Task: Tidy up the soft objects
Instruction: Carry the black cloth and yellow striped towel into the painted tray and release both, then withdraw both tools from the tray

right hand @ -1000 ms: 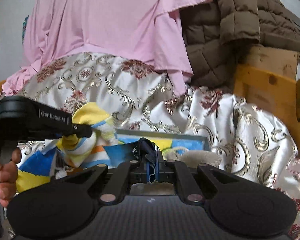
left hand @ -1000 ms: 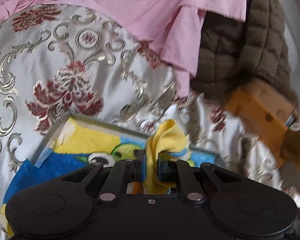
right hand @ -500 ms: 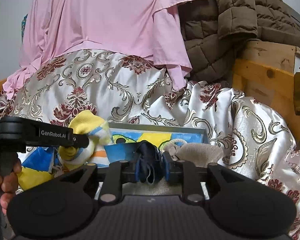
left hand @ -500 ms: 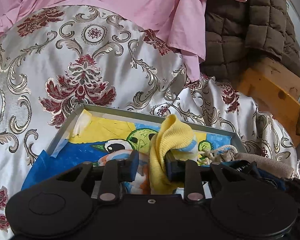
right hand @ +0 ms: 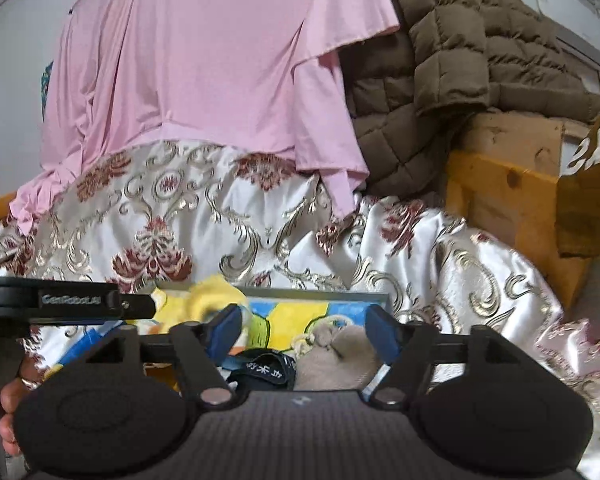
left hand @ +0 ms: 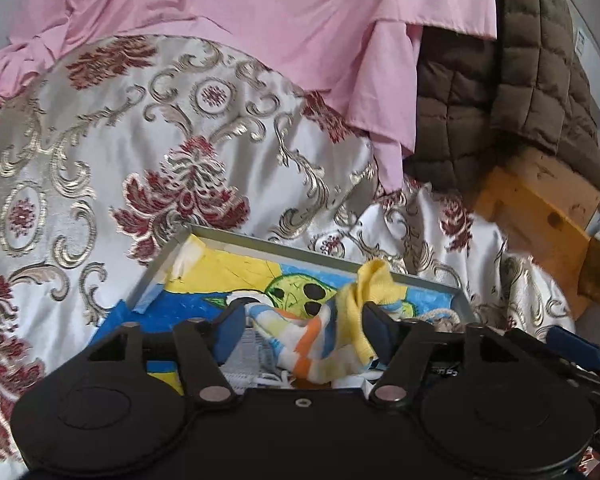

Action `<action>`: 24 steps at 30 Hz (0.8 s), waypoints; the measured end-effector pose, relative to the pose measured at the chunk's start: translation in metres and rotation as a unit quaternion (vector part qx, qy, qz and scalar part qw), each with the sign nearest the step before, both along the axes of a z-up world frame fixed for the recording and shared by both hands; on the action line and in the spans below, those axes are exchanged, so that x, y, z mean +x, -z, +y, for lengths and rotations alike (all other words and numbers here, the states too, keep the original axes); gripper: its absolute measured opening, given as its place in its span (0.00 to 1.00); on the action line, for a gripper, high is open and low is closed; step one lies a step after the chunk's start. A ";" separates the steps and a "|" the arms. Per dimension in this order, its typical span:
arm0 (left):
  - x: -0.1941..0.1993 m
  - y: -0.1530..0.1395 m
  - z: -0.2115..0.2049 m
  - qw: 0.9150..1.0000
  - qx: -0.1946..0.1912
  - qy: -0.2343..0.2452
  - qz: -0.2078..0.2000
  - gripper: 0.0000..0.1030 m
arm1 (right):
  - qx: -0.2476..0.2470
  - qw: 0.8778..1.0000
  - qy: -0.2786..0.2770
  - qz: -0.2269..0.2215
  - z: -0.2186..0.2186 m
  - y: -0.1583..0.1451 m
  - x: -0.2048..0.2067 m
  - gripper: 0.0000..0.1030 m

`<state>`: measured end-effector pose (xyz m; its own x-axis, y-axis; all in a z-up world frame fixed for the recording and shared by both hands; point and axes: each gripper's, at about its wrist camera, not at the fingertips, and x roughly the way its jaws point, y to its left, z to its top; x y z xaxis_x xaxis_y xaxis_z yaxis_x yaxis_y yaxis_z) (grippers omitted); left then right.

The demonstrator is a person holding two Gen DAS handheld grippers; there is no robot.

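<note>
A grey tray (left hand: 300,246) with a cartoon-print lining lies on the brocade cloth. My left gripper (left hand: 304,326) is open; a yellow striped sock (left hand: 340,320) lies loose between its fingers in the tray. My right gripper (right hand: 302,330) is open over the tray (right hand: 312,294); a dark navy sock (right hand: 266,370) lies below it, beside a beige knit item (right hand: 336,354). The yellow sock (right hand: 216,294) and the left gripper body (right hand: 60,306) show at the left in the right wrist view.
A pink garment (left hand: 260,28) and a brown quilted jacket (left hand: 500,92) hang behind the tray. A wooden box (right hand: 512,192) stands at the right. White, gold and maroon brocade cloth (left hand: 100,160) covers the surface around the tray.
Both grippers have opened. The left one let the yellow striped sock fall into the tray; the right one let go of the dark navy sock, which lies in the tray.
</note>
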<state>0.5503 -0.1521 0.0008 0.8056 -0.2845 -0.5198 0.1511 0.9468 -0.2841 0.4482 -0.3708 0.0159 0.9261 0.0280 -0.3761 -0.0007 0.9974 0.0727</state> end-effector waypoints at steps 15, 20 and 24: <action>-0.126 -0.060 0.028 0.999 -0.005 0.001 -0.054 0.81 | 0.034 0.997 0.025 -0.066 -0.005 -0.085 -0.104 0.92; -0.172 -0.084 0.043 0.998 -0.008 0.006 -0.069 0.82 | 0.055 0.995 0.027 -0.074 0.004 -0.092 -0.148 0.94; -0.209 -0.096 0.055 0.996 -0.010 0.006 -0.084 0.86 | 0.053 0.996 0.022 -0.067 0.014 -0.088 -0.179 0.95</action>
<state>0.3418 -0.0974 0.0963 0.8774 -0.3040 -0.3712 0.2099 0.9389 -0.2729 0.2694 -0.3563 0.1044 0.9688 0.0190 -0.2470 0.0263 0.9835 0.1788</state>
